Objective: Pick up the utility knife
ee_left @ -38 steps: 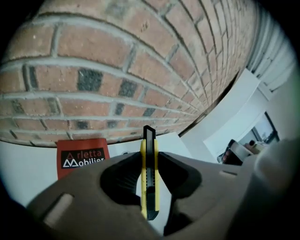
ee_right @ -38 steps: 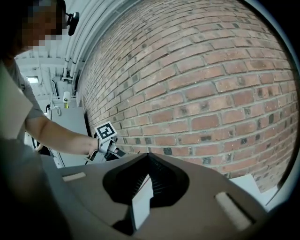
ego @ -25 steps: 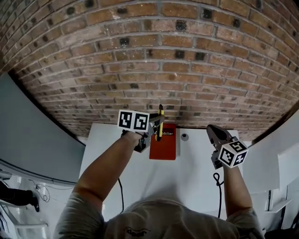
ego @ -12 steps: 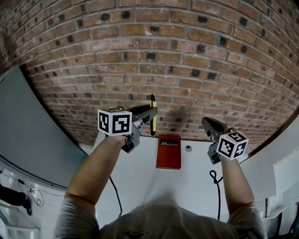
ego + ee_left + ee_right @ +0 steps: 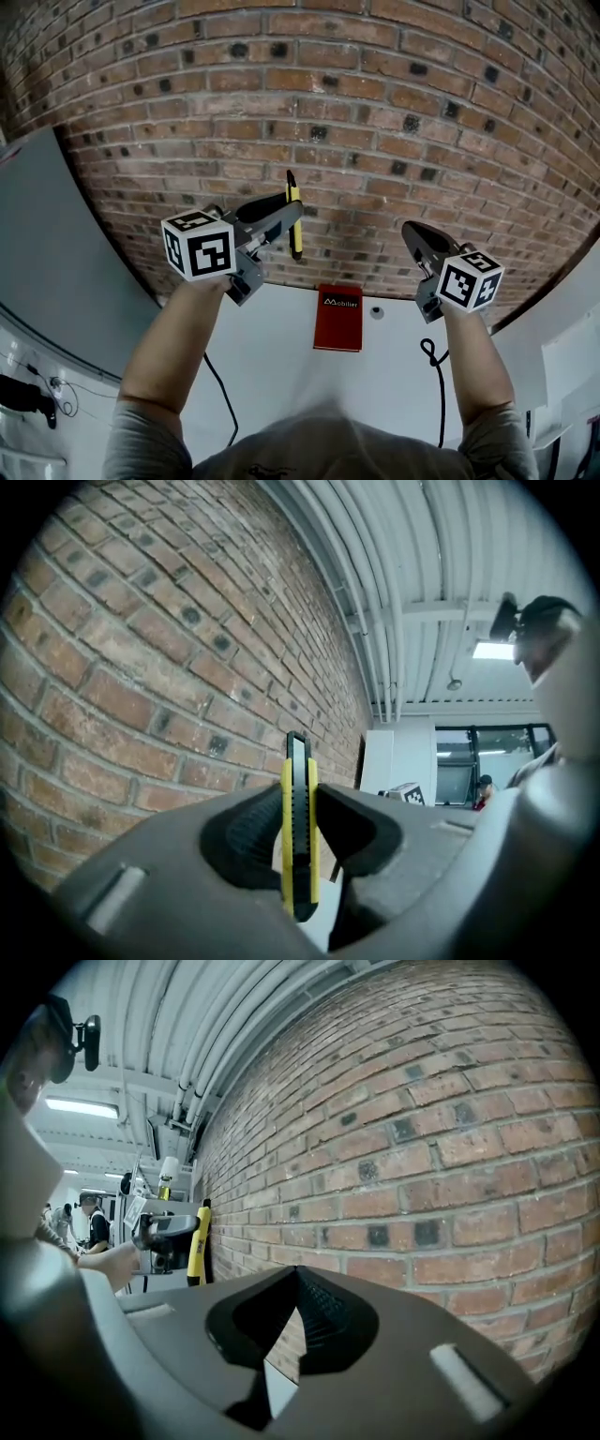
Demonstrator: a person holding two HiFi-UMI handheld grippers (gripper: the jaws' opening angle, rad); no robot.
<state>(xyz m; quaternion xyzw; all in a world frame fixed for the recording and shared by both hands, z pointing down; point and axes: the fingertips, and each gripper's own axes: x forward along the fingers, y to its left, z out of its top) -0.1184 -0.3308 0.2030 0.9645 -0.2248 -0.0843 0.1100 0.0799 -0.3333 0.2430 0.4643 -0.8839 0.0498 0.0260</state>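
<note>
1. Red book [image 5: 338,323] on your white table [image 5: 281,361] carries white lettering that reads "Mobilier".
2. Your left gripper [image 5: 284,218] is clamped on the yellow-and-black utility knife [image 5: 294,220], its jaws pressed against the knife's flat sides.
3. You hold the knife upright in the air, in front of the brick wall [image 5: 375,112] and higher than the table.
4. Your right gripper [image 5: 413,236] has its jaws together with nothing between them, well apart from the knife.
</note>
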